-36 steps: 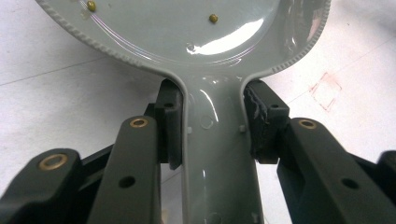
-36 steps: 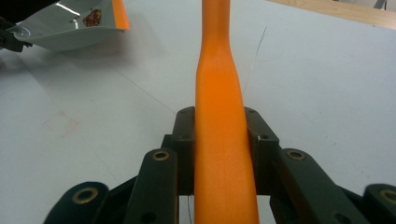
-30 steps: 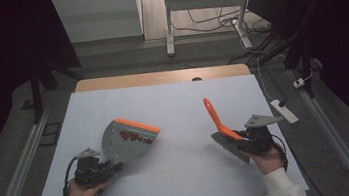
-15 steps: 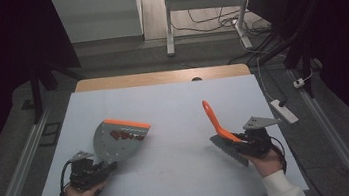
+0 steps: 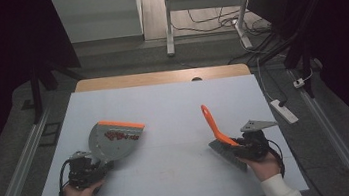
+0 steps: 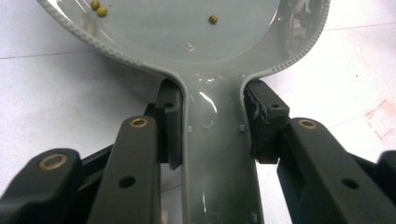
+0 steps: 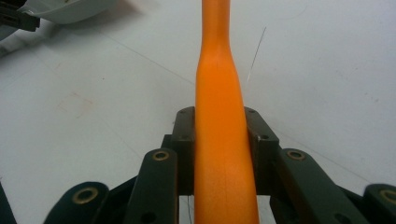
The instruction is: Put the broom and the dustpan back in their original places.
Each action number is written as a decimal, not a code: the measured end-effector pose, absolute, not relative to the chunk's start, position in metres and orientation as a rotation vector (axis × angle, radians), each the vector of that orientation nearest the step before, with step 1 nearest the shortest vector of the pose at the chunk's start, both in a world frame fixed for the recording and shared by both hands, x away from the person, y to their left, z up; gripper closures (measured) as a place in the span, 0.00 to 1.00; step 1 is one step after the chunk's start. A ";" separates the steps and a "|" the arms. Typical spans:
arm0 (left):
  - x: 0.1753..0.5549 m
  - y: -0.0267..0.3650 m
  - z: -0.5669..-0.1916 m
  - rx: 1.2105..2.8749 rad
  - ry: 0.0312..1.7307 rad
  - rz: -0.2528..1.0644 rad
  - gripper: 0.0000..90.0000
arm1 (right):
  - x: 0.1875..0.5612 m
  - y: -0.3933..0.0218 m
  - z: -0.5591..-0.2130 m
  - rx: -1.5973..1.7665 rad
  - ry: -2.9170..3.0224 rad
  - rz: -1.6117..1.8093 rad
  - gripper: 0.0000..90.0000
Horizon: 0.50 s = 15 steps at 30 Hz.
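Across the lower half of the high view, a white table point(image 5: 174, 108) carries both tools. At lower left, the left gripper point(image 5: 84, 170) holds a grey dustpan point(image 5: 112, 141) by its handle; the orange-edged mouth points toward upper right, with small dark bits gathered inside near that edge. At lower right, the right gripper point(image 5: 249, 145) holds an orange-handled brush point(image 5: 213, 123), handle slanting up toward the frame's centre, grey head low by the hand. Pan and brush sit well apart.

Seen from the left gripper view, both jaws pinch the dustpan handle point(image 6: 217, 154) just below where the pan widens; a few small beads point(image 6: 98, 8) lie in the pan at the top of the frame.

Seen from the right gripper view, the jaws clamp the orange brush handle point(image 7: 222, 140) from both sides, the table bare beyond.

Judging from this, any sweeping or emptying goes best with the pan kept level and the squeeze firm, so the beads cannot roll out over the lip.
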<state>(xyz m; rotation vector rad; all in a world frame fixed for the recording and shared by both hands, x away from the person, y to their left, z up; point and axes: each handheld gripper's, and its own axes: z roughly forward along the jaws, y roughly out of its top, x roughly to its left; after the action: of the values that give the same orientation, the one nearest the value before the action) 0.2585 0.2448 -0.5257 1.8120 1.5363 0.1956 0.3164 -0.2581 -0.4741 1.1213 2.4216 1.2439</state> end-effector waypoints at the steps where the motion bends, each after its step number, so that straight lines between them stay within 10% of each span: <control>1: 0.259 0.245 -0.526 1.812 1.538 0.197 0.69 | 0.317 -0.258 -0.475 1.129 2.424 1.241 0.78; 15: 0.263 0.245 -0.529 1.825 1.559 0.198 0.69 | 0.331 -0.263 -0.489 1.250 2.449 1.215 0.78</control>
<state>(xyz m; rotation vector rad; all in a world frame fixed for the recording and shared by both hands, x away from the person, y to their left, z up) 0.2628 0.2453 -0.5289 1.8252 1.5594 0.1978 0.3305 -0.2633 -0.4888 1.2502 2.4487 1.2151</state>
